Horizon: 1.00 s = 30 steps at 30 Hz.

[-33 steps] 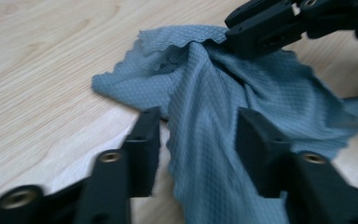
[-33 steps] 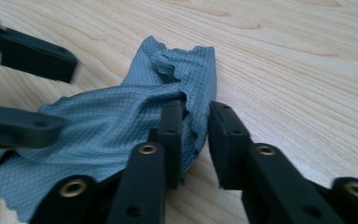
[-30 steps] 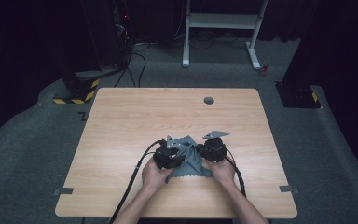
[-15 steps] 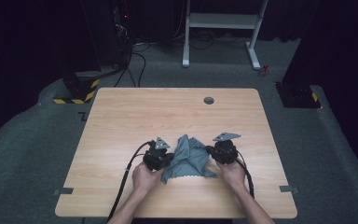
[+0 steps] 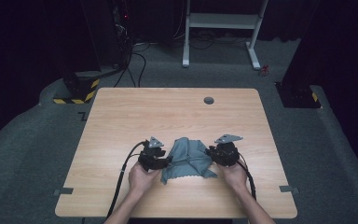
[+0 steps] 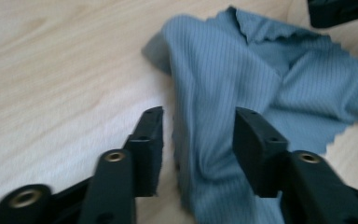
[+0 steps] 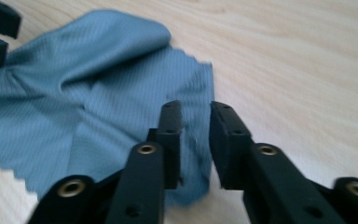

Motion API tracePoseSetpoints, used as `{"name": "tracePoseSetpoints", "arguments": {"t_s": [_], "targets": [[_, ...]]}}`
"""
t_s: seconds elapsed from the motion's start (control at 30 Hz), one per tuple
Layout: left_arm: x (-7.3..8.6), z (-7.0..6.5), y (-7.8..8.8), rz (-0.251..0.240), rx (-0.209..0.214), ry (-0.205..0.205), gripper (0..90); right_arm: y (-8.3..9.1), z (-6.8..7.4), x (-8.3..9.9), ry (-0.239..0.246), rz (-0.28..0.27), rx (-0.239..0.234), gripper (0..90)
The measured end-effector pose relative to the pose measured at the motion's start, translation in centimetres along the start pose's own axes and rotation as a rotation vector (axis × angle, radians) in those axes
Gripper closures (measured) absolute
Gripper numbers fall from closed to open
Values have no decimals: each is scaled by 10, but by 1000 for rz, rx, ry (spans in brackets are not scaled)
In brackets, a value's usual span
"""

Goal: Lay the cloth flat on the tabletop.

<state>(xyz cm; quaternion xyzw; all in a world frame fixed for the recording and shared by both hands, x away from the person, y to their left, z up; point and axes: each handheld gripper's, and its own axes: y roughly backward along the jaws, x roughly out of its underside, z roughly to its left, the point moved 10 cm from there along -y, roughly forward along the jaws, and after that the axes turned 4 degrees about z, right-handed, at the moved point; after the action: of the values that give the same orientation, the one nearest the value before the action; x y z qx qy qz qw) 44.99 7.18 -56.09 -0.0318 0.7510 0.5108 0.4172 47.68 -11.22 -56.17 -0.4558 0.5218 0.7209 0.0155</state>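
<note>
A blue-grey cloth with zigzag-cut edges lies crumpled on the wooden table, near its front edge. My left gripper is at the cloth's left side and has just been opening. In the left gripper view a raised fold of the cloth runs between the spread jaws of the left gripper, and the pads do not press it. My right gripper is at the cloth's right side and has also just been opening. The cloth's edge lies loose in the narrow gap of the right gripper.
A round cable hole sits near the table's far edge. Behind the table stand a white desk frame and a black stand with a yellow-black striped base. Cables trail from both grippers toward me. Bare wood surrounds the cloth.
Both hands have drawn apart, the left one leftward and the right one rightward. The cloth, bunched between them a second ago, now lies spread wider.
</note>
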Motion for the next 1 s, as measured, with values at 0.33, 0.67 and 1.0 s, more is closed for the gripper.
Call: {"name": "tracePoseSetpoints", "arguments": {"t_s": [0.33, 0.67, 1.0], "targets": [[-20, -3, -27, 25, 19, 5, 859, -35, -2, -3, 34, 101, 58, 830], [-16, 3, -7, 26, -16, -43, 894, -21, -7, -3, 49, 70, 59, 900], [-6, 8, -6, 39, -31, -46, 887, -31, -7, 2, 80, 94, 77, 894]]}}
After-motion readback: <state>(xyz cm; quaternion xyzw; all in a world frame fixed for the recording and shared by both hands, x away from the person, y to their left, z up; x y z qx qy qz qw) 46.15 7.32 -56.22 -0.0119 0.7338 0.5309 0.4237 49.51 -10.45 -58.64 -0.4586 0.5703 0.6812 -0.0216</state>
